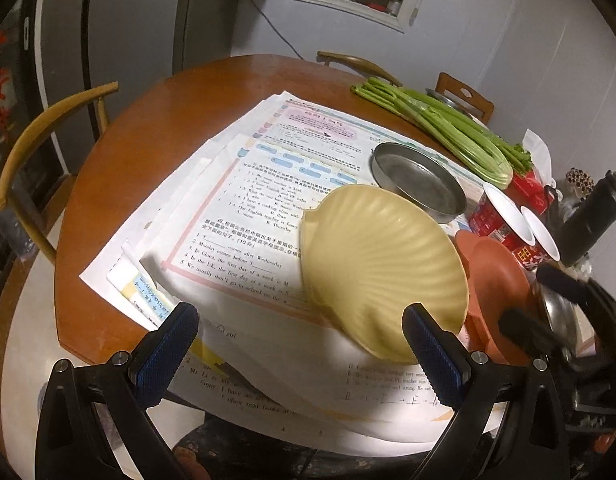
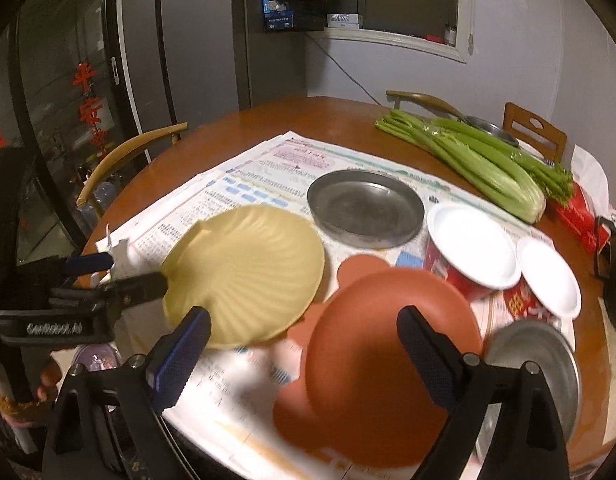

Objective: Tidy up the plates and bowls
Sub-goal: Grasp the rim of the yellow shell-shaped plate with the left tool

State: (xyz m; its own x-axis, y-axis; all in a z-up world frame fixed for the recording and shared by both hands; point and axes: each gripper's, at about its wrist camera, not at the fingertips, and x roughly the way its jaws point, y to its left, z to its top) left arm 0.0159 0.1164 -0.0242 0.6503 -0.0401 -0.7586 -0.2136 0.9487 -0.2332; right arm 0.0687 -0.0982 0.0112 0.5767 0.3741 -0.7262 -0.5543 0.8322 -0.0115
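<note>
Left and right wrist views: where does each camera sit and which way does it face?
Left wrist: on the left gripper, angled down at the shell plate; own open fingers show.
Right wrist: on the right gripper, angled down over the orange plate; own open fingers and the left gripper show.
Shared: both plates, metal dish, celery.

Yellow shell-shaped plate [image 1: 382, 268] beside left gripper [image 1: 303, 354] fingers spread wide, steel dish [image 1: 418, 182] behind, worksheets [image 1: 235, 216] beneath
</note>
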